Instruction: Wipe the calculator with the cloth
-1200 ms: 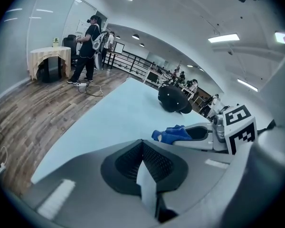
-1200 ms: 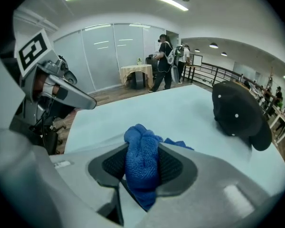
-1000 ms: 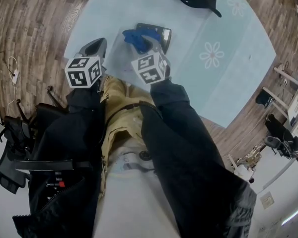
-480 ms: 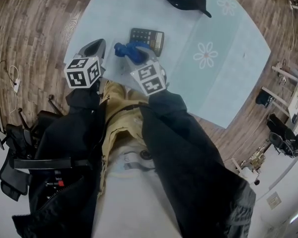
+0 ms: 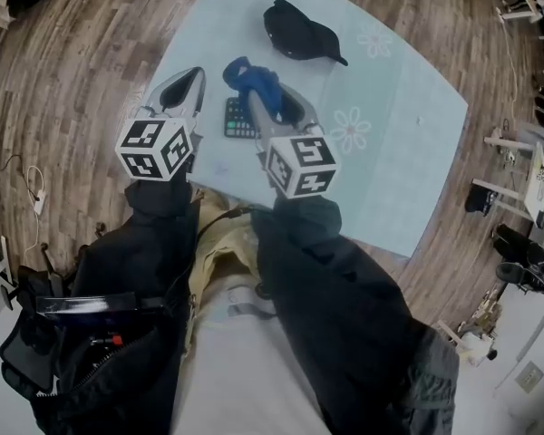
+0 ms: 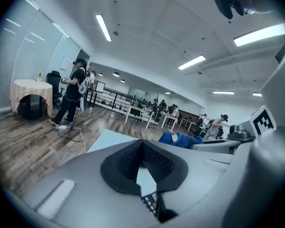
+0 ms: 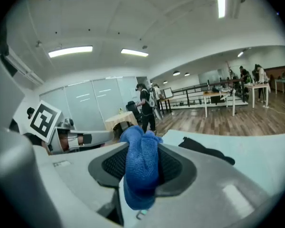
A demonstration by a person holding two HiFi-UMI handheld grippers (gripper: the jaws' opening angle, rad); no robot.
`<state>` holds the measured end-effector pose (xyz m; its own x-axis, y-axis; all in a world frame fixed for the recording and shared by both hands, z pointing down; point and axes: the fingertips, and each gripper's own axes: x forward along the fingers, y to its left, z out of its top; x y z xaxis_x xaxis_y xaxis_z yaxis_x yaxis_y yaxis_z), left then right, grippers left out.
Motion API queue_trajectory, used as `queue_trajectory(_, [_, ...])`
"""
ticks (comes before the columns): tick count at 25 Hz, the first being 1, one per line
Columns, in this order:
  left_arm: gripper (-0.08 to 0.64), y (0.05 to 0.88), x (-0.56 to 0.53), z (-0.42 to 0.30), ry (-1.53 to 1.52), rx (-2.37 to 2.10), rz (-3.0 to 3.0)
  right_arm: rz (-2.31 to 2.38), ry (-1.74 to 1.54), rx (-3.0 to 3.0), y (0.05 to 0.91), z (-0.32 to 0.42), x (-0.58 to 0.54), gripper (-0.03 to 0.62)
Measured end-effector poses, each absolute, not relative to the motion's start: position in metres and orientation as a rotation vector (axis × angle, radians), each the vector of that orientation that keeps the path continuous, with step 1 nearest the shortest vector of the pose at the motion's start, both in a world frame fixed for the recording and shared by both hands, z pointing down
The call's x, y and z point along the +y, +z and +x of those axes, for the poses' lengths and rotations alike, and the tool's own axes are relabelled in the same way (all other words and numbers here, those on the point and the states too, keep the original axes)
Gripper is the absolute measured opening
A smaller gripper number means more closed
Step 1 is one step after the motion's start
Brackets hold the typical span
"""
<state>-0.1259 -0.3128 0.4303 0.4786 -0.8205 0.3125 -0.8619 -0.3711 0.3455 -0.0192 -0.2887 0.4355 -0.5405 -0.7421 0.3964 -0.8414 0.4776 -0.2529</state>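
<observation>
Over the calculator [image 5: 237,120], near its far edge, the right tool [image 5: 265,93] was clamped on a blue cloth [image 5: 252,82]. In the right gripper view the cloth [image 7: 141,175] stood bunched between the two dark pads of the right tool [image 7: 141,160], with folds sticking out above them and a rounded lump hanging below. Whether the cloth touched the calculator could not be told from any view. The calculator lay flat on the pale blue counter [image 5: 399,152], and the body of the right tool covered its right part.

Just to the left of the calculator was the left tool [image 5: 183,89], with its jaws brought together at the tips and nothing between them. In the left gripper view, the left tool [image 6: 142,148] showed a narrow wedge of counter below its meeting pads, and a few calculator [image 6: 149,204] keys at the bottom of that wedge.

Beyond the calculator, well apart from it, a black cap [image 5: 299,33] lay on the counter. A flower print [image 5: 349,130] marked the counter to the calculator's right.
</observation>
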Motion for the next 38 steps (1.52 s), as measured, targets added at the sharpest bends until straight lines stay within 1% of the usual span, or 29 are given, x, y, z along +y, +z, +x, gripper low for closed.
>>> queue_trajectory(6, [0.003,0.343,-0.321,-0.114,-0.039,-1.52,2.412,1.536,0.496,-2.639,0.342,0.003,-0.301,0.147])
queue_trajectory(14, [0.003,0.283,-0.312,-0.09,-0.08,-1.584,2.504,1.635,0.293,-2.724,0.272,0.025,-0.288,0.146])
queue_trajectory(25, [0.002,0.274,-0.305,-0.067,-0.092,-1.55,2.537,1.71,0.226,-2.722,0.259,0.049,-0.277,0.143])
queue_trajectory(38, [0.002,0.278,-0.306,-0.064,-0.065,-1.553,2.538,1.694,0.206,-2.732,0.259,0.047,-0.277,0.136])
